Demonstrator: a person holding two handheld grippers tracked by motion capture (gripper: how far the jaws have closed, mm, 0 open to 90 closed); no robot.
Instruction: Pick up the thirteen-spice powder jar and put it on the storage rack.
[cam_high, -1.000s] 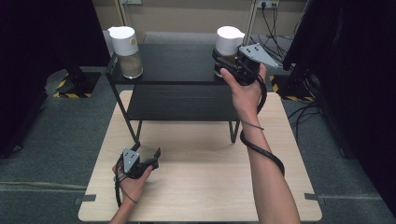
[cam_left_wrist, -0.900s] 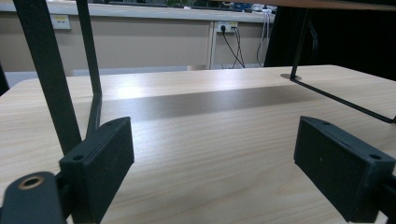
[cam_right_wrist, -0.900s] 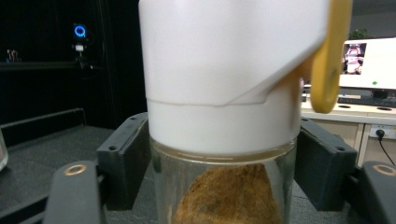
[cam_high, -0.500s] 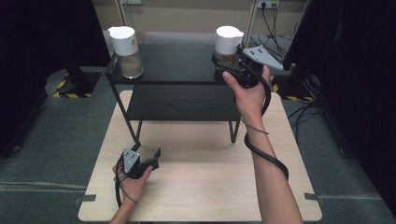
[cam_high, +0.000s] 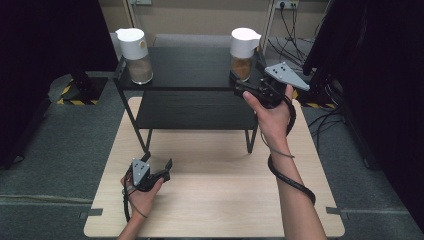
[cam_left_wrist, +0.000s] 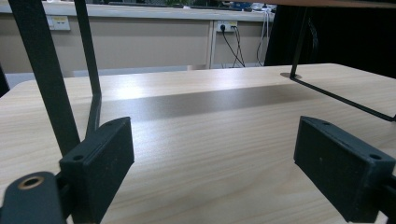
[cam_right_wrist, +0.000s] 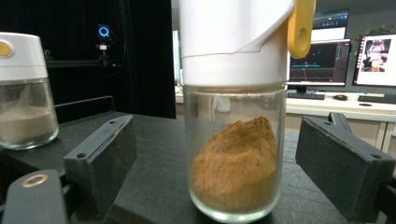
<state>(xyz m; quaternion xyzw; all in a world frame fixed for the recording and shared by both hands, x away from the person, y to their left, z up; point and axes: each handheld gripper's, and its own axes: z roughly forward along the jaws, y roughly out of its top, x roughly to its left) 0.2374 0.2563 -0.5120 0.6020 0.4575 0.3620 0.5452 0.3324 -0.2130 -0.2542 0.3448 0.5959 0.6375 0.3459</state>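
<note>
Right gripper open, jaws having just spread around brown-powder jar at frame centre; close squarely on glass below lid, left gripper idle, open

A white-lidded glass jar of brown powder stood on the black metal shelf's far right; a white-lidded glass jar of pale powder stood far left.

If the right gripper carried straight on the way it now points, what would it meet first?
Most likely the glass jar of brown powder, which stands upright on the black shelf between the right gripper's open jaws.
</note>
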